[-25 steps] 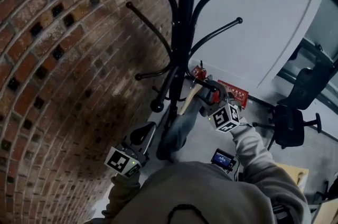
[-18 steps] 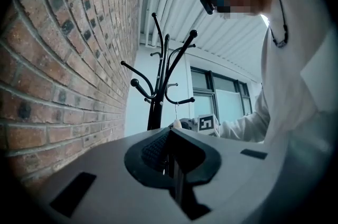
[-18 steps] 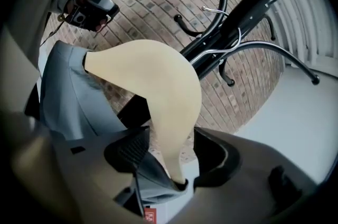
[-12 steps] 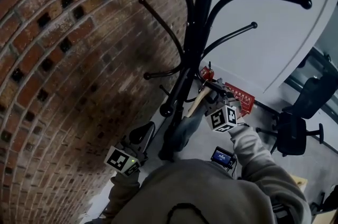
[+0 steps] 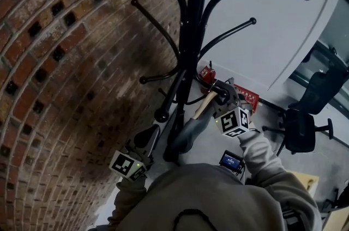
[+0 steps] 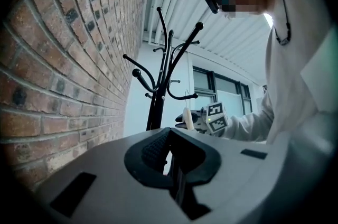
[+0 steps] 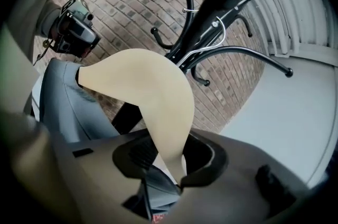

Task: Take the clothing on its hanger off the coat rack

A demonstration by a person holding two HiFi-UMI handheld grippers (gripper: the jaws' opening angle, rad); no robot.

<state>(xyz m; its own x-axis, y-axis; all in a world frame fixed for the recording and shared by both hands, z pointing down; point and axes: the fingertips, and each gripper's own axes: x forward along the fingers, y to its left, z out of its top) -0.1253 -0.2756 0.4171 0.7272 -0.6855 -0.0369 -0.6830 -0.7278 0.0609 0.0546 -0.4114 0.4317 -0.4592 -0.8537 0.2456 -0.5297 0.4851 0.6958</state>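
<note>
A black coat rack (image 5: 191,34) stands against the brick wall. A pale wooden hanger (image 5: 203,104) with grey clothing (image 5: 191,129) hangs by its wire hook (image 7: 211,40) on a lower arm of the rack. My right gripper (image 5: 221,95) is shut on one end of the hanger (image 7: 153,96), whose tip sits between the pads. The grey clothing (image 7: 63,101) drapes to the left of it. My left gripper (image 5: 146,138) is held low beside the wall, shut and holding nothing, short of the rack (image 6: 158,96).
The curved brick wall (image 5: 65,61) runs along the left, with a white panel (image 5: 272,17) behind the rack. A red box (image 5: 245,98) lies on the floor near the base. A black office chair (image 5: 300,126) stands at the right.
My right gripper's jaws have closed onto the hanger's end. The view swayed right and back, and the left gripper stayed where it was.
</note>
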